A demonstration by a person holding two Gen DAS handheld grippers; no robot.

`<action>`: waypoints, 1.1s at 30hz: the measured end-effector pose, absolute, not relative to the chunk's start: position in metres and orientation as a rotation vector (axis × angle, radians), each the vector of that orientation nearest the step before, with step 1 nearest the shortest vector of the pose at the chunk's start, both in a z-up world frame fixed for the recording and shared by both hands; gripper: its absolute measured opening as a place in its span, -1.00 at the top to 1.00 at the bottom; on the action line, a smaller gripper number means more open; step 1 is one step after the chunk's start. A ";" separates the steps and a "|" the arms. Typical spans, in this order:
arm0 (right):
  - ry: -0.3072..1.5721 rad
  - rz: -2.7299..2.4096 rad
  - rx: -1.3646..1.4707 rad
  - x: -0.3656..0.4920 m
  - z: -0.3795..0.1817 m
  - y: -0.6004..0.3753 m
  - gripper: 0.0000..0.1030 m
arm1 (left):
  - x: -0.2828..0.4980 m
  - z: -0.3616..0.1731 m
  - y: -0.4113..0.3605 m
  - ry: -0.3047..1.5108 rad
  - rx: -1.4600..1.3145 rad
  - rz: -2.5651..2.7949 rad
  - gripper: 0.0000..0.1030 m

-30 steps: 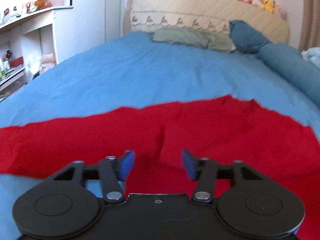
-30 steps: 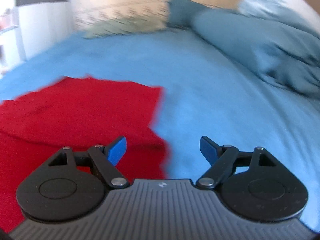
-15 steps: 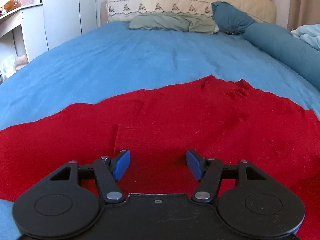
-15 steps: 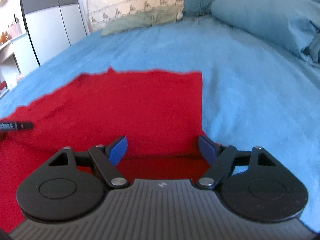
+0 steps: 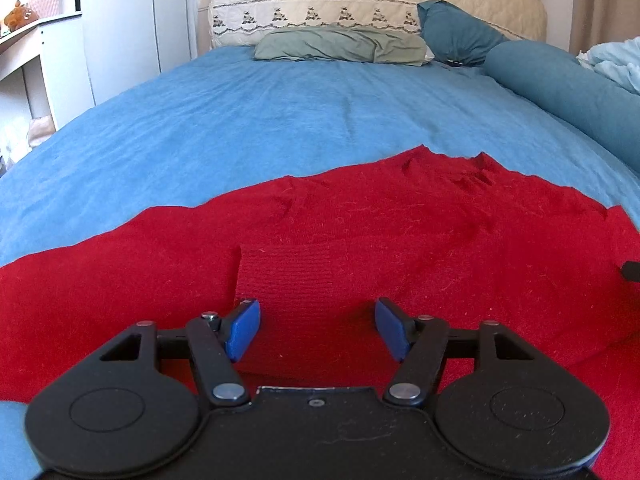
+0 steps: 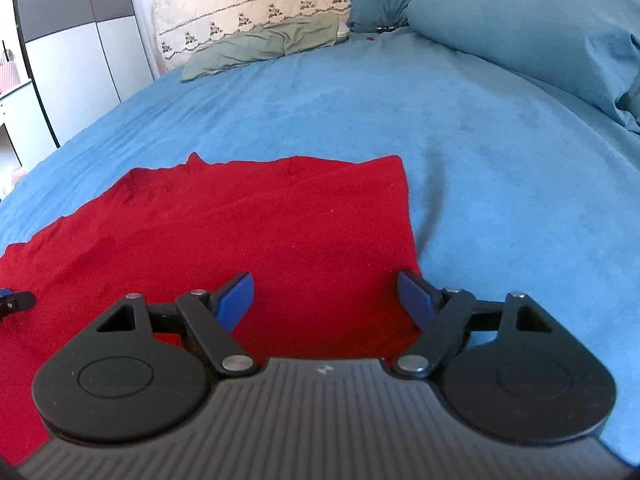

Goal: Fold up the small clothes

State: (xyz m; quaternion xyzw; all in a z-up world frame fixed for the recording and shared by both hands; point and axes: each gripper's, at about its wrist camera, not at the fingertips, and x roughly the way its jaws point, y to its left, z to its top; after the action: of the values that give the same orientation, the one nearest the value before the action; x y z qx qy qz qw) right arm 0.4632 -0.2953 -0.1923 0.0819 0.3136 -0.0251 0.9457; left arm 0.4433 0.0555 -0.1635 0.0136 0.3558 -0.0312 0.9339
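A red knit garment point(image 5: 360, 232) lies spread flat on the blue bedsheet point(image 5: 280, 112). A ribbed sleeve cuff point(image 5: 288, 276) is folded over its middle. My left gripper point(image 5: 318, 330) is open and empty, low over the garment, with the cuff just ahead between its fingers. In the right wrist view the garment point(image 6: 248, 224) ends in a straight right edge. My right gripper point(image 6: 326, 300) is open and empty over the garment's near right corner; its right finger point(image 6: 416, 300) sits at that edge. The left gripper's tip point(image 6: 16, 300) shows at the far left.
A green pillow point(image 5: 340, 44) and a teal pillow point(image 5: 456, 32) lie at the quilted headboard point(image 5: 360, 0). A teal bolster point(image 5: 568, 92) and a light blue duvet point(image 6: 540, 40) run along the right side. White cupboards point(image 5: 132, 24) and shelves stand left of the bed.
Both grippers have moved forward over the red garment, the right one leftward from the bare sheet onto its right corner. The cuff now lies between the left fingers. Both stay open.
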 end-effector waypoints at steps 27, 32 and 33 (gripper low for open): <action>0.629 0.188 0.143 0.357 -0.079 -0.122 -1.00 | 0.268 -0.069 0.303 0.573 -0.436 0.361 -0.90; 0.633 0.216 0.125 0.368 -0.093 -0.097 -1.00 | 0.277 -0.112 0.370 0.599 -0.567 0.435 -0.50; 0.635 0.219 0.121 0.370 -0.096 -0.092 -1.00 | 0.282 -0.121 0.377 0.615 -0.576 0.442 -0.44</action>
State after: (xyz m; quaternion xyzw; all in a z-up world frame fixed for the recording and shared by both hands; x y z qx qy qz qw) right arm 0.3700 -0.0924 -0.0957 0.0594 0.3115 0.1072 0.9423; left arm 0.2820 0.3771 -0.1209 -0.2775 0.2960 0.2126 0.8889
